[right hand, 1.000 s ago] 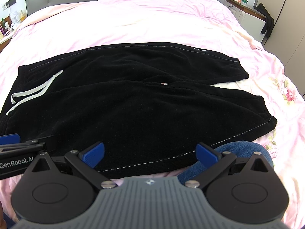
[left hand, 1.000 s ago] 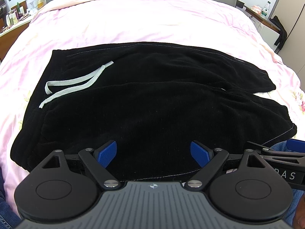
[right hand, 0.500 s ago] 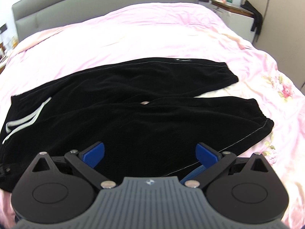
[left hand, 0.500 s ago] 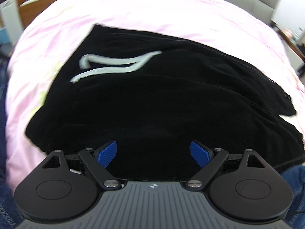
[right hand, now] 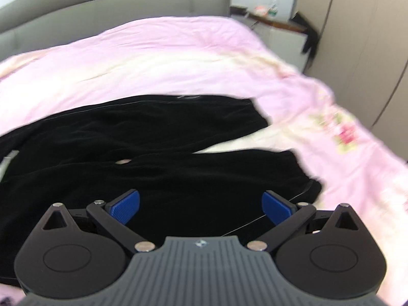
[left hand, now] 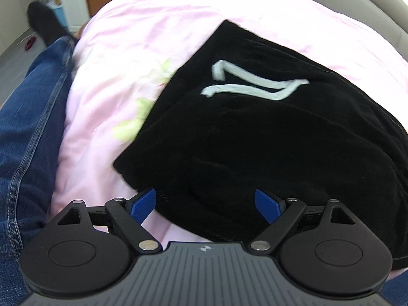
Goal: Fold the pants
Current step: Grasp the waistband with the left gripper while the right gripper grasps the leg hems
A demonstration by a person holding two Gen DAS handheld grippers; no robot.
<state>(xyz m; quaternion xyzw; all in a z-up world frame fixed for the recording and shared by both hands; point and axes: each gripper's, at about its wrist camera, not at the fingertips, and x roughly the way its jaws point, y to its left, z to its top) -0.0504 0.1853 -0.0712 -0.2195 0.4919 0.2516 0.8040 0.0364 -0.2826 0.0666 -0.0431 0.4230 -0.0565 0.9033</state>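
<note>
Black pants spread flat across a pink bed, waistband toward the left, both legs running off to the right, laid out that way so the first fold can be made lengthwise, one leg over the other. White drawstring lying loose on top of the waist area, in two strands. Legs parted in a narrow V in the right wrist view, a wedge of bedding showing between them near the cuffs, the nearer leg ending at a stitched hem close to the bed's edge.

Left hand-held gripper spread wide, blue pads empty, poised low over the near corner of the waistband, seemingly placed there because that corner gives a clean edge to pinch. Right hand-held gripper likewise spread wide and holding nothing, hanging over the nearer leg toward its cuff end, apparently so both ends of the same long edge can be lifted together. Whether either pad touches cloth not clear from these views; both blurred by motion.

Blue-jeaned leg of the person pressed against the bed's edge at left. Grey headboard and a bedside table with a bottle beyond. Folding judged not yet begun.
</note>
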